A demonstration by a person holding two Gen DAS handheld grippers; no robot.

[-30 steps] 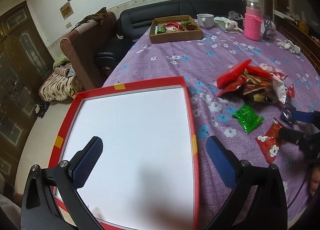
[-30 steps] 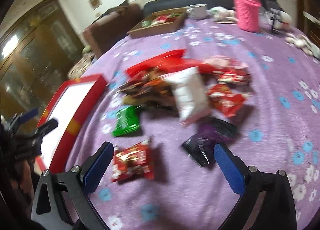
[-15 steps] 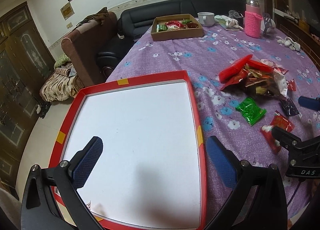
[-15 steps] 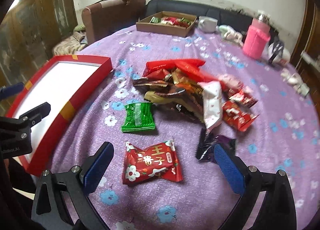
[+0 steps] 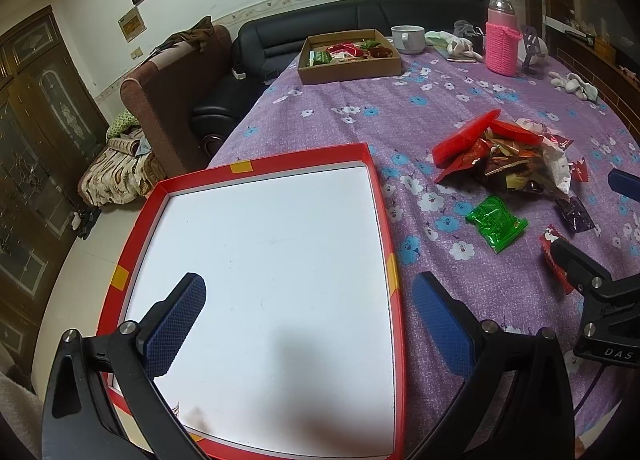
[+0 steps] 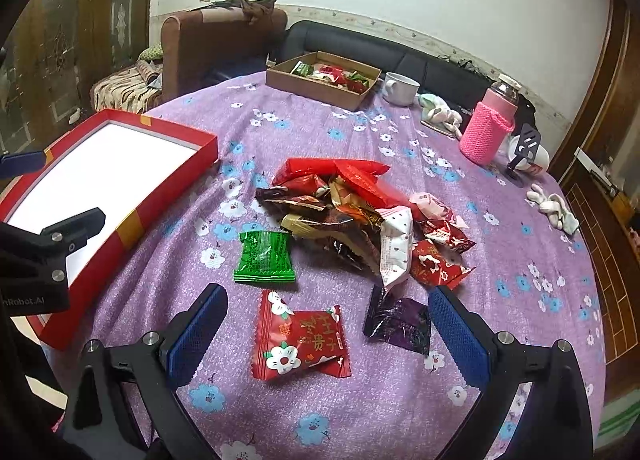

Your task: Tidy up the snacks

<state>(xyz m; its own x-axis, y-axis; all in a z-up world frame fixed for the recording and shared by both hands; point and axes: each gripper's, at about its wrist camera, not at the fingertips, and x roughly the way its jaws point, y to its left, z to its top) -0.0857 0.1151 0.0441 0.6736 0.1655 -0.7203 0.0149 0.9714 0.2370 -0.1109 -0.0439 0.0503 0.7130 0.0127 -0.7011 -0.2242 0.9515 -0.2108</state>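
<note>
Snacks (image 6: 352,215) are lying in a loose heap near the middle of the purple flowered tablecloth (image 6: 500,260), with a few packets apart on the near side. You are holding the right gripper (image 6: 327,328) low over those packets, its blue fingers (image 6: 196,334) spread wide and gripping nothing. Between them a red packet (image 6: 300,338) with white flowers is lying flat on the cloth, touching neither pad. A dark purple packet (image 6: 398,324) is sitting just beside the right-hand finger, and a green packet (image 6: 264,258) is lying just beyond the red one, near the heap's edge.

You are holding the left gripper (image 5: 308,320) over the red tray (image 5: 384,203), fingers (image 5: 176,324) likewise wide apart and carrying nothing. One finger is hanging over the tray's white floor; the other is hanging just outside its right rim, over the cloth. The tray's floor is showing bare white, and the tray is resting at the table's near-left edge, well apart from the heap.

In the left view the green packet (image 5: 496,223) is lying between tray and heap (image 5: 504,159), and the right gripper (image 5: 592,284) is showing at the frame's right edge, partly covering the red packet (image 5: 550,240).

At the far side a brown box (image 6: 324,83) is holding more snacks, with a white mug (image 6: 400,88) and a pink-sleeved bottle (image 6: 490,127) near it.
</note>
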